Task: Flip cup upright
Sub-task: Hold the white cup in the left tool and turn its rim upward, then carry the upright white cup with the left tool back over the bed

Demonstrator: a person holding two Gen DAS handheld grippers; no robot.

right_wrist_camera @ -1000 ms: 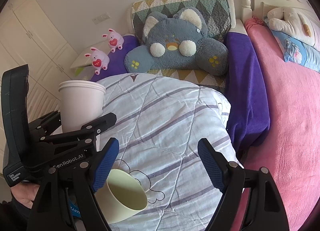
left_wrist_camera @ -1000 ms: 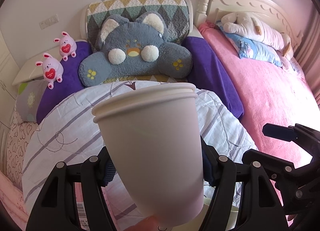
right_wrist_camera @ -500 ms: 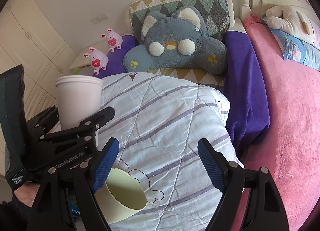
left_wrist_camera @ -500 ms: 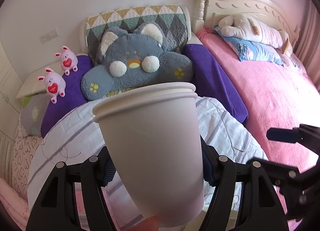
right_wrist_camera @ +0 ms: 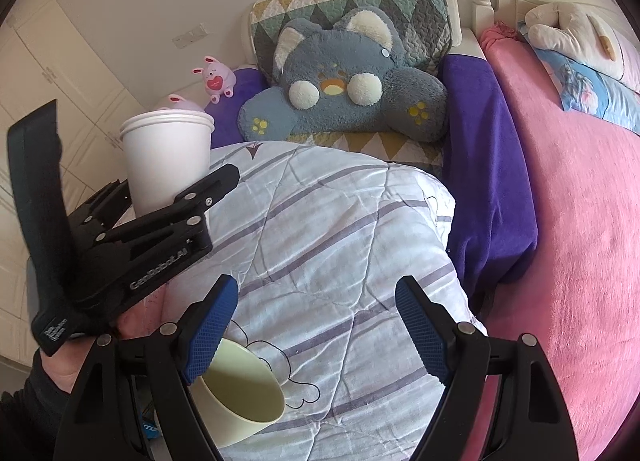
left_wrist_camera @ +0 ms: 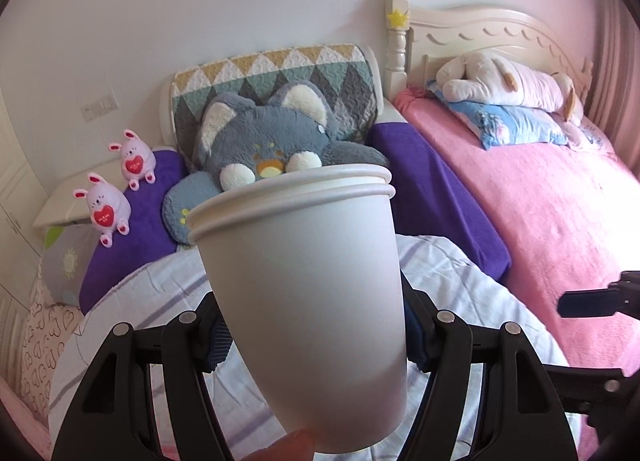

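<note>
A white paper cup [left_wrist_camera: 308,293], two nested with mouths up, fills the left wrist view. My left gripper [left_wrist_camera: 316,341] is shut on its lower half and holds it upright in the air. The cup [right_wrist_camera: 168,165] and left gripper [right_wrist_camera: 160,229] also show at the left of the right wrist view, above the striped quilt [right_wrist_camera: 340,245]. My right gripper [right_wrist_camera: 316,325] is open and empty over the quilt. A pale yellow cup [right_wrist_camera: 240,401] lies tilted, mouth up, near its left fingertip.
A grey plush cushion [right_wrist_camera: 348,81] leans on a patterned pillow at the headboard. Two small pink bunny toys [left_wrist_camera: 120,185] sit at the left. A purple blanket [right_wrist_camera: 488,181] and a pink bed [right_wrist_camera: 580,241] lie to the right.
My left gripper has lifted the white cup higher and tipped it more upright. The right gripper has stayed open and nearly still.
</note>
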